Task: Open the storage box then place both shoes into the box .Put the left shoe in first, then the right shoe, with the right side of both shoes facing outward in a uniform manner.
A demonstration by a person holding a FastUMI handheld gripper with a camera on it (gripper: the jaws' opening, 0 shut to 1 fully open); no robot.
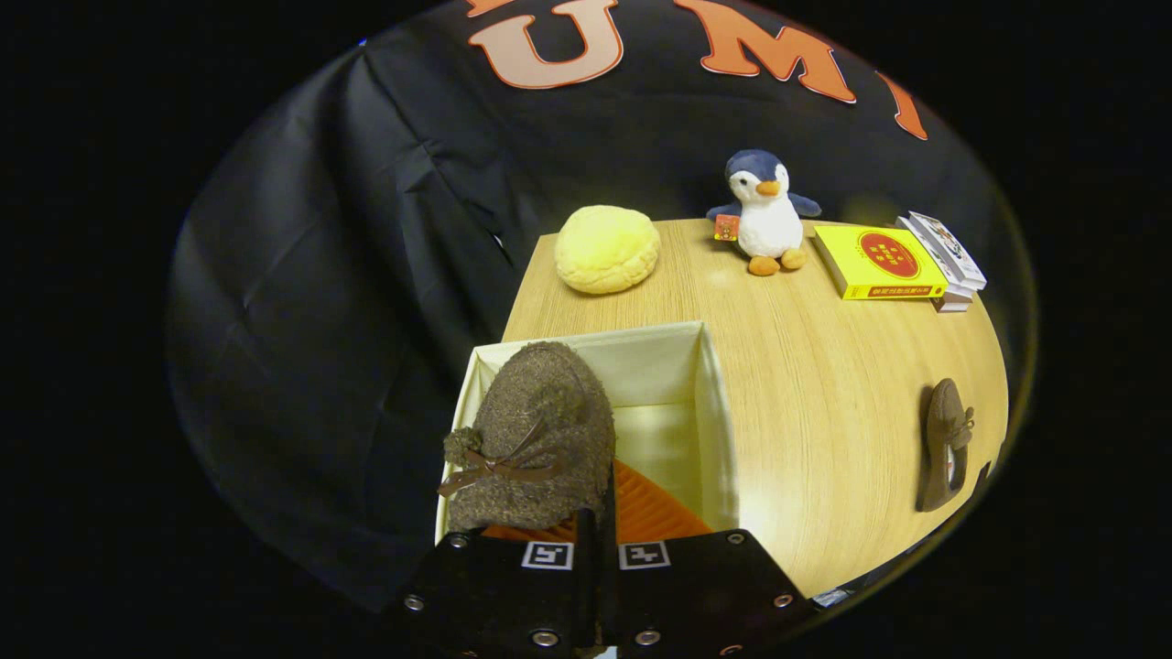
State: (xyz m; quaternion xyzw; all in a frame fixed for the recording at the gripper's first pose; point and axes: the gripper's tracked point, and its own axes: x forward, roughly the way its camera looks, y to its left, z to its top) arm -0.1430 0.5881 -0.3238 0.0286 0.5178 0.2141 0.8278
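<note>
Your gripper (595, 540) had its fingers pinched narrowly on the brown shoe (536, 439), held over the open box (710, 403); another shoe (945, 446) lay well apart on the table (824, 366).

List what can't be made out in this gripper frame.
- Gripper: the fingers look closed on the held shoe at its heel rim, but the contact is hidden behind the shoe.
- Storage box: most of its floor is hidden by the held shoe and the near wall by the fingers.
- Second shoe near the table's edge: small, distorted; left or right unclear.
- Books: cover text too small.
</note>
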